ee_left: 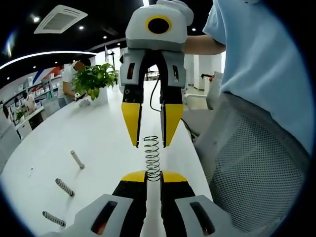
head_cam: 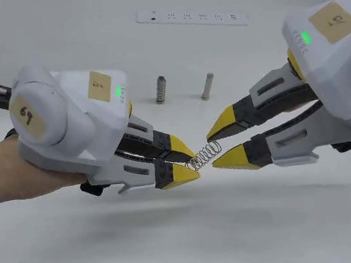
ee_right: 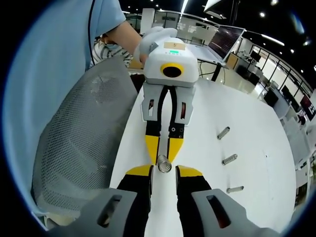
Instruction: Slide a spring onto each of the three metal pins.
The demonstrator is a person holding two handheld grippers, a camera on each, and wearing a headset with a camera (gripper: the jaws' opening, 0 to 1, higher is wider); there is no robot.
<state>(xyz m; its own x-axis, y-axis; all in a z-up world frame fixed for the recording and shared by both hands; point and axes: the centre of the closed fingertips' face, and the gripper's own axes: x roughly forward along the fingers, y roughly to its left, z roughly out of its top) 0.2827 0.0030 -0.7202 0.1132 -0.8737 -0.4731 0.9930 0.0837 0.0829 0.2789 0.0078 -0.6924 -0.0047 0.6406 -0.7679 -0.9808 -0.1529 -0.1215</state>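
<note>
**benchfan:** ok so which one actually has the spring point(head_cam: 204, 155) here?

**coilguy:** The left gripper point(head_cam: 192, 163). Its jaws are pinched down on one end of the coil, and the rest pokes straight out ahead of its tips. The long axis runs along the line of those jaws and points right at the right gripper point(head_cam: 213, 151).

**benchfan:** and the right one's doing what?

**coilguy:** Its jaws are spread and it's gripping nothing. The free end of the spring sits in the gap between its two yellow tips, but I can't tell if it touches either one. In the right gripper view you're looking almost down the bore of the coil. So the two grippers are nose to nose with the spring bridging them, up off the table point(head_cam: 186, 231).

**benchfan:** where does it need to go?

**coilguy:** Onto the bare pin point(head_cam: 208, 86). It's out beyond both sets of tips on the side away from the person, well apart from the coil. Just beside it is a sprung pin point(head_cam: 161, 89), and the left gripper view shows a second sprung pin point(ee_left: 53, 218), so I'd guess this is the last one.

The bare pin looks to stand upright while the spring lies roughly level. My read is the axis has to swing round to line up with the pin before it'll slide on. The right gripper's tips are nearer that pin than the left's.
</note>
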